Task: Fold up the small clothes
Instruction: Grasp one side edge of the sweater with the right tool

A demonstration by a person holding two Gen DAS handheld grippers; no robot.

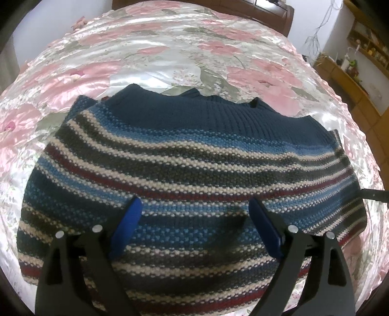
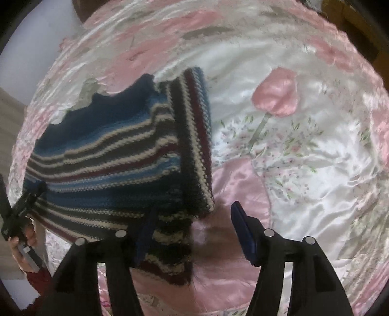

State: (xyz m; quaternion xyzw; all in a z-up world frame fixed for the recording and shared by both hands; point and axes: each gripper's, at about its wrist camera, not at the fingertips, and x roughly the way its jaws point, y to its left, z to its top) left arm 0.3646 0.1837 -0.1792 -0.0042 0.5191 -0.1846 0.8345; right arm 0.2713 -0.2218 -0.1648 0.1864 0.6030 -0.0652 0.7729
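Observation:
A small knitted sweater (image 1: 184,160), striped in blue, white, grey and dark red with a navy ribbed band at its far edge, lies flat on the floral satin bedspread (image 1: 155,56). My left gripper (image 1: 194,203) hovers open over the sweater's near middle with nothing between its blue pads (image 1: 128,218). In the right wrist view the sweater (image 2: 109,165) fills the left side, with a striped part folded along its right edge. The right gripper (image 2: 193,210) stands open at the sweater's near right corner, its left pad (image 2: 145,231) against the knit and the other over bare bedspread (image 2: 304,150).
A hand (image 2: 26,238) holds the left gripper's body (image 2: 22,206) at the sweater's left side. A wooden headboard (image 1: 201,4) stands at the far end of the bed. Wooden shelves (image 1: 359,60) with small items and hanging cables are on the right.

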